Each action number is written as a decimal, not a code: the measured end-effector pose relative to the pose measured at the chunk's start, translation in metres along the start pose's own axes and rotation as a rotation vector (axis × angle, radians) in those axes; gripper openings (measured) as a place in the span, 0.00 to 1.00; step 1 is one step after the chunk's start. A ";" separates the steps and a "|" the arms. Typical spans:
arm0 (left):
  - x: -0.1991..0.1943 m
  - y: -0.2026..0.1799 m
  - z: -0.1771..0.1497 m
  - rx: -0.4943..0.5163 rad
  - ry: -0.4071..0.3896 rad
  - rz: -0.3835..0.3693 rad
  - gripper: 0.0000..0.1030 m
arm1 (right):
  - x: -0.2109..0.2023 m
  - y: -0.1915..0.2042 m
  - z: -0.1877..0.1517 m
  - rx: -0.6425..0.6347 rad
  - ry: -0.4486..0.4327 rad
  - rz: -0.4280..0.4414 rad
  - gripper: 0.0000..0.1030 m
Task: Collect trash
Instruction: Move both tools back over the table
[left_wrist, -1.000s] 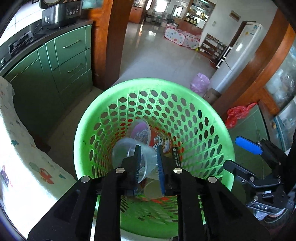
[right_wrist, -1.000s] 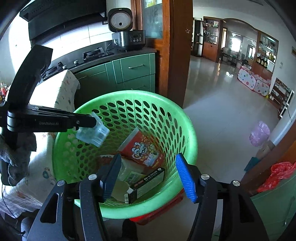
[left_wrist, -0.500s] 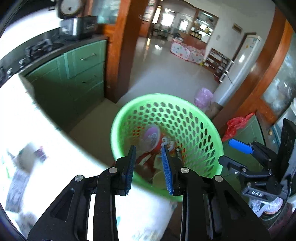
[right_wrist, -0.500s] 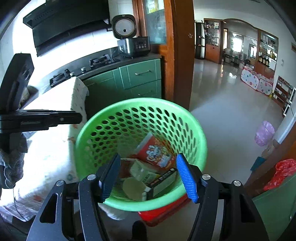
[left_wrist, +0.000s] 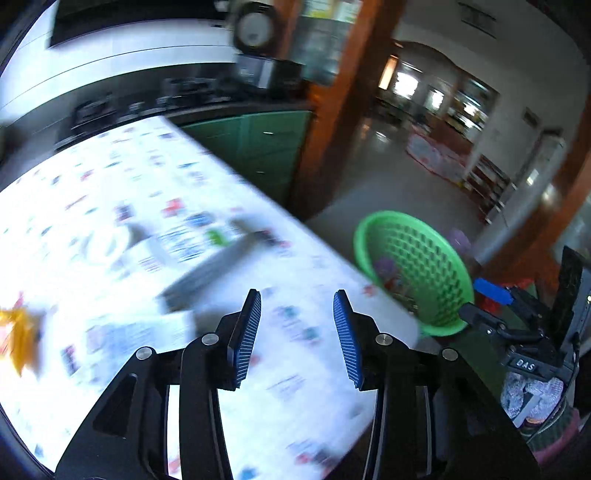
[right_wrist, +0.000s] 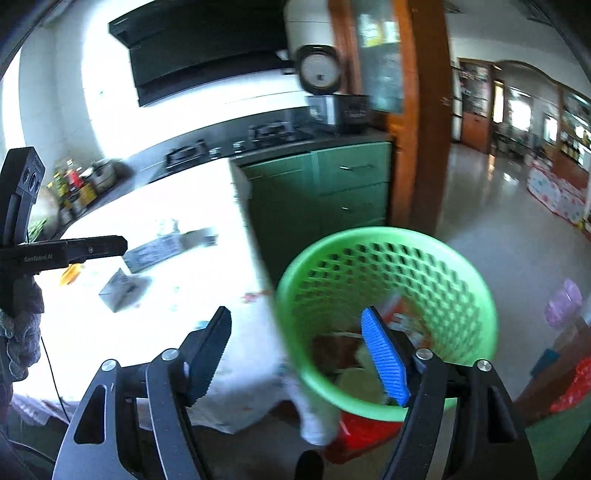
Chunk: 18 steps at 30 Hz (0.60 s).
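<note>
- Left gripper at lower centre of its own view: fingers moderately apart after just opening further, nothing between them, only patterned tablecloth behind.
- Right gripper at lower centre of its view: fingers wide apart, likewise just opened further, empty; dark finger over the table edge, blue finger in front of the basket.
- Remaining trash on the table, left half of both views: a long grey box, blurred, lying flat at centre left; a small white carton; a yellow-orange wrapper at the far left edge.
- Handling, as a judgement: cardboard boxes probably empty and light, stiff enough for a pinch across the narrow sides, easily crushed by a hard squeeze; wrapper soft, crinkly, likely slippery, best taken at a raised fold.
- Green perforated basket just beside the table corner, at lower right of the right wrist view: already holding a red printed packet, a pale round cup or lid and other scraps, too blurred for closer naming.
- Basket roughly a third full at a guess; plenty of room left.
- Red item under the basket, unclear what.
</note>
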<state>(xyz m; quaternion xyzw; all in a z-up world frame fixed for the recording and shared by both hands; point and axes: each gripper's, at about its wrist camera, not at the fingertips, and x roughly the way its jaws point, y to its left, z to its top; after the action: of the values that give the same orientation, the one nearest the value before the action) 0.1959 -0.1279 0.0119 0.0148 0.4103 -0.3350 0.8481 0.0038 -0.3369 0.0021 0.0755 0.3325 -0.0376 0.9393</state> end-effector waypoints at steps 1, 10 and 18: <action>-0.008 0.011 -0.003 -0.019 -0.005 0.016 0.40 | 0.002 0.008 0.001 -0.014 0.004 0.018 0.71; -0.064 0.104 -0.028 -0.193 -0.049 0.175 0.46 | 0.034 0.091 0.014 -0.193 0.044 0.207 0.76; -0.095 0.157 -0.044 -0.294 -0.073 0.264 0.56 | 0.064 0.165 0.030 -0.411 0.088 0.363 0.81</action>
<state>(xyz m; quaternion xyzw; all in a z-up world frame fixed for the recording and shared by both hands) 0.2150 0.0597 0.0102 -0.0677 0.4182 -0.1574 0.8921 0.0922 -0.1803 0.0042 -0.0568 0.3549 0.2031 0.9108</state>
